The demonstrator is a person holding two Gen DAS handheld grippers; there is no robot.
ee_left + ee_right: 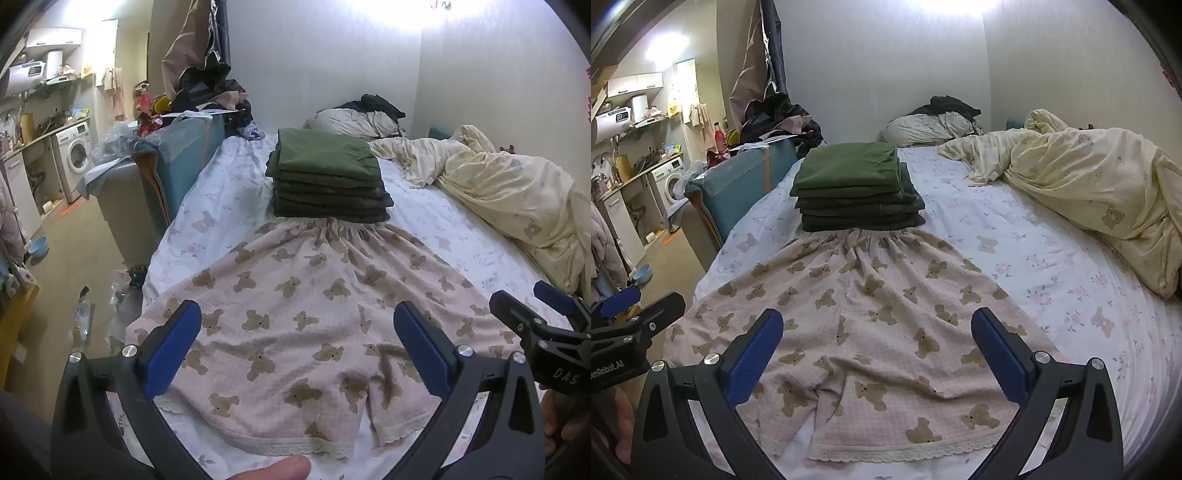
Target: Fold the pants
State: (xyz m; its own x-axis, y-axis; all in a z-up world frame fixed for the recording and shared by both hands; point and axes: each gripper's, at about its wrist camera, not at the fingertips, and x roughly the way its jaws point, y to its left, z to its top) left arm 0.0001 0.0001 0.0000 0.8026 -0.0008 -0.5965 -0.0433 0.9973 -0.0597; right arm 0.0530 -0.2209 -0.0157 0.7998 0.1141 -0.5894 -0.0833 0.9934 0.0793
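Observation:
Pink pants (295, 314) with a brown bear print and lace hems lie spread flat on the bed, waistband far, both leg hems toward me. They also show in the right wrist view (879, 325). My left gripper (297, 325) is open and empty, hovering above the left leg near the hem. My right gripper (877, 332) is open and empty, above the right leg near the hem. The right gripper also shows at the right edge of the left wrist view (535, 317); the left one shows at the left edge of the right wrist view (635, 314).
A stack of folded green and dark clothes (328, 177) sits just beyond the waistband. A crumpled cream duvet (1089, 192) fills the bed's right side, with pillows (923, 129) at the wall. The bed edge (162, 251) drops to a cluttered floor on the left.

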